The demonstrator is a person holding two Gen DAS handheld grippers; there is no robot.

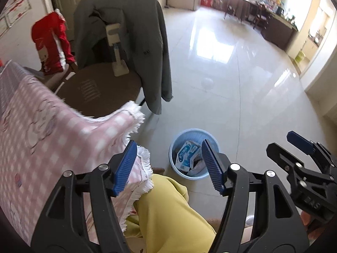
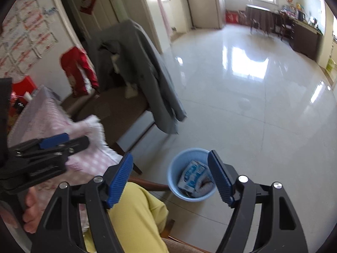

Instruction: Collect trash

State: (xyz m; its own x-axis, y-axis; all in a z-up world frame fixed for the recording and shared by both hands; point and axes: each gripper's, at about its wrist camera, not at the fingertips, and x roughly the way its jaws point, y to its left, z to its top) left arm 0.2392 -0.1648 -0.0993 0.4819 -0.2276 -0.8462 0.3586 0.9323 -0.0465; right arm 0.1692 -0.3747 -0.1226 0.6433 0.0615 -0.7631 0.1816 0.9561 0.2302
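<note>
Glossy floor tiles surround a blue bin [image 2: 190, 175] holding a discarded carton [image 2: 192, 176]. Both the left tool [image 1: 168, 166] and right tool [image 2: 170, 178] hover spread and empty; best to swing back toward the desk [image 1: 42, 126] for remaining trash.

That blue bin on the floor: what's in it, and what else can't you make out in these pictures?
- Blue bin: in both views a gripper finger covers its right side; only a blue-and-white carton shows clearly, its print too small to read.
- Table: the left wrist view's edge cuts it off; in the right wrist view the left gripper blocks it, so its top stays unseen.
- Far sideboard: the items on it are too small to identify.
</note>
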